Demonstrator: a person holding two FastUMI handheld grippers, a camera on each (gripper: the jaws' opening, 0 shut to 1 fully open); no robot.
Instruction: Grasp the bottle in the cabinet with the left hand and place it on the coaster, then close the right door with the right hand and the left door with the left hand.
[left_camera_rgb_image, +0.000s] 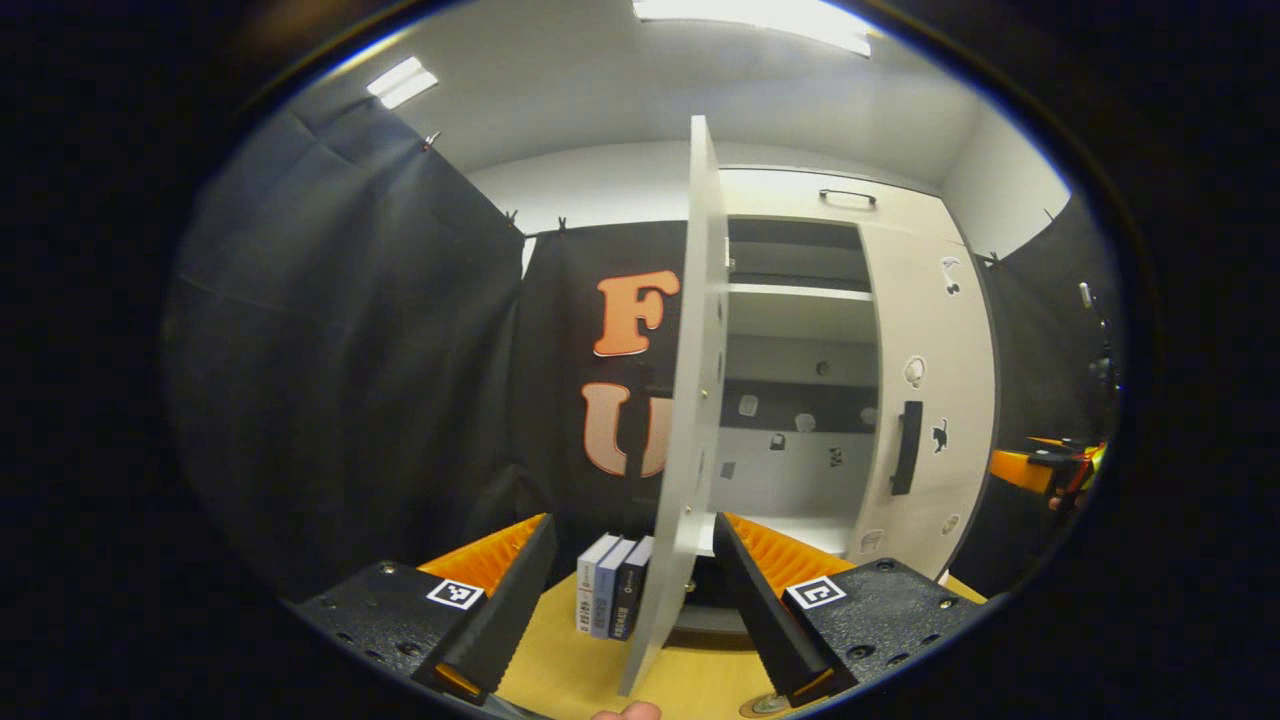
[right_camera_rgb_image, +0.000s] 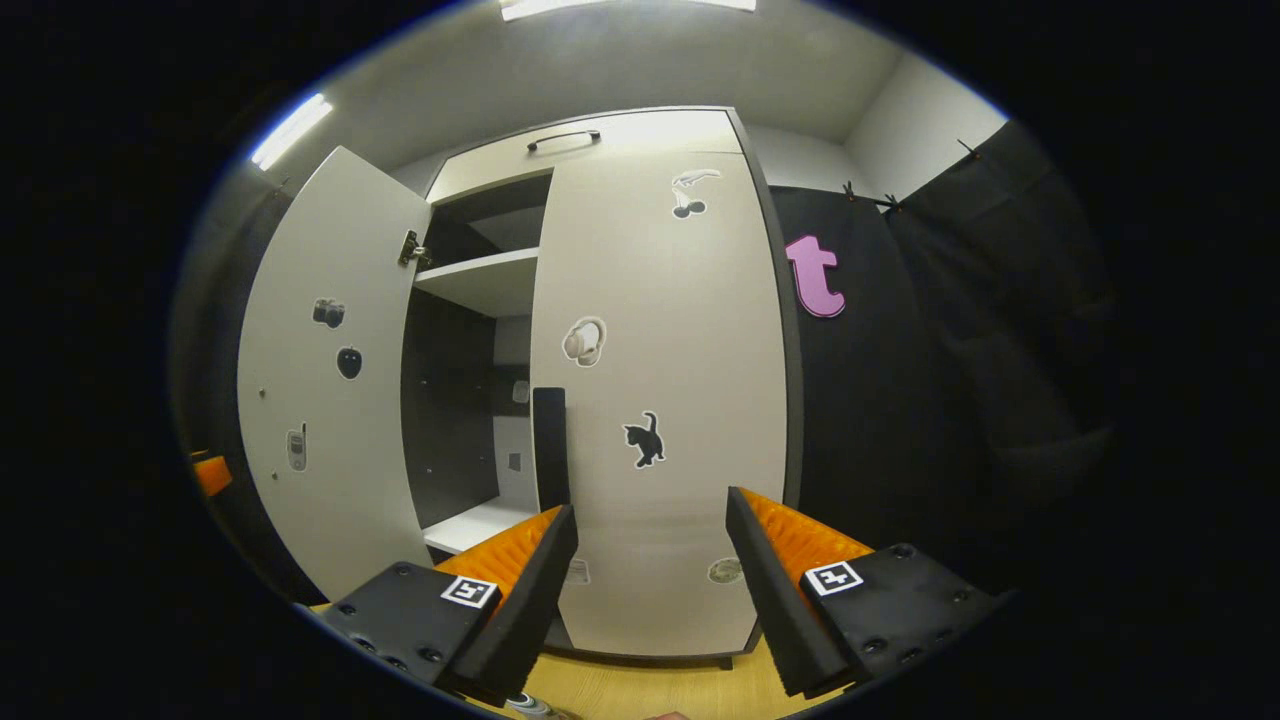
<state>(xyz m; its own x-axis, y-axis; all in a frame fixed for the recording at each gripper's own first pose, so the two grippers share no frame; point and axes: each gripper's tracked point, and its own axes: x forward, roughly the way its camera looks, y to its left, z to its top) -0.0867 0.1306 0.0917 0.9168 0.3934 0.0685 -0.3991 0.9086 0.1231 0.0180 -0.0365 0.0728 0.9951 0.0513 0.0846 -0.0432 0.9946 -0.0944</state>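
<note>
My left gripper (left_camera_rgb_image: 632, 610) points level and forward, its jaws spread wide with nothing pressed between them. My right gripper (right_camera_rgb_image: 650, 600) is held the same way, level, jaws parted and gripping nothing, both fingers in plain sight.

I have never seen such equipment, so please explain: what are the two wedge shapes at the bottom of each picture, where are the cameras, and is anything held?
A person holds two hand tools, each with two fingers and its own fisheye camera. The wedges are those fingers.

In the left gripper view, the left gripper is open around the edge of the cabinet's open left door, not pressing it. Some books stand on the wooden table.

In the right gripper view, the right gripper is open and empty, facing the closed right door.
</note>
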